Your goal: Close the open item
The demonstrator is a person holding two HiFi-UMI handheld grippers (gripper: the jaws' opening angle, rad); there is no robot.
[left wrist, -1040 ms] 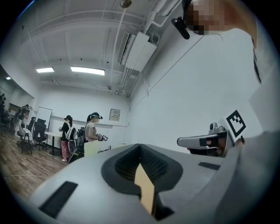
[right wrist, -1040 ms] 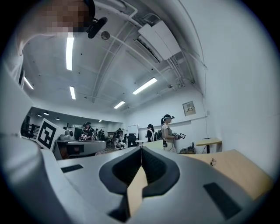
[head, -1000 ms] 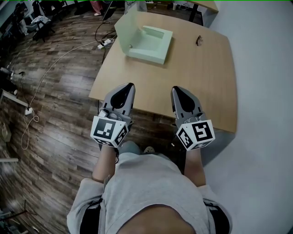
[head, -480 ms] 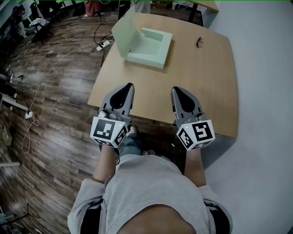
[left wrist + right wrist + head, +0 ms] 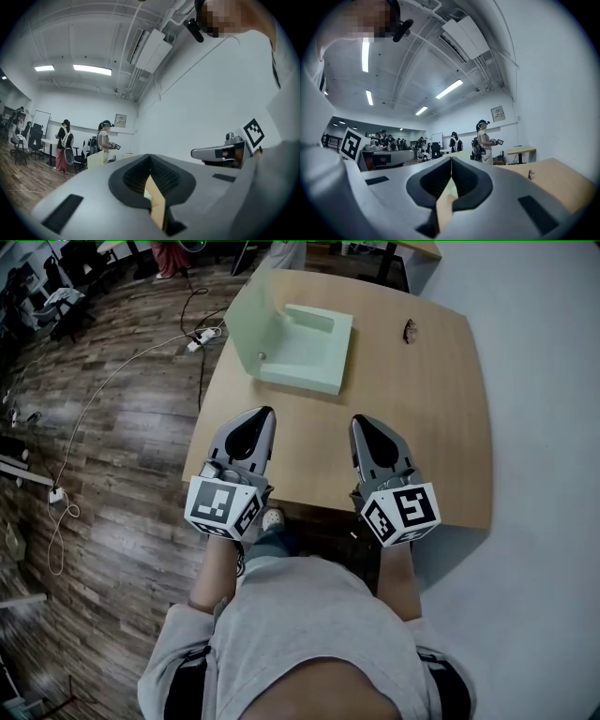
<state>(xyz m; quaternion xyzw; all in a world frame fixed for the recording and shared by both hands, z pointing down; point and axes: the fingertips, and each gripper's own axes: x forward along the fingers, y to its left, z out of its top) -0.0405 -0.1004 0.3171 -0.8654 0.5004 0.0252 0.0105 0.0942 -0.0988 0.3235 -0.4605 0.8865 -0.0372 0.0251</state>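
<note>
Our right gripper (image 5: 451,161) points level over a wooden table (image 5: 555,176), jaws pressed together with nothing between them. A small dark object (image 5: 530,174) lies on the tabletop at right. Beyond it a person (image 5: 483,140) wearing headgear holds a device (image 5: 498,141). Our left gripper (image 5: 407,155) sits alongside at left

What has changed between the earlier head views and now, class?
The left gripper and the right gripper have moved forward, further over the table and closer to the green box. Nothing was taken hold of or let go. Unchanged: both grippers shut and empty, the box open with its lid upright.
</note>
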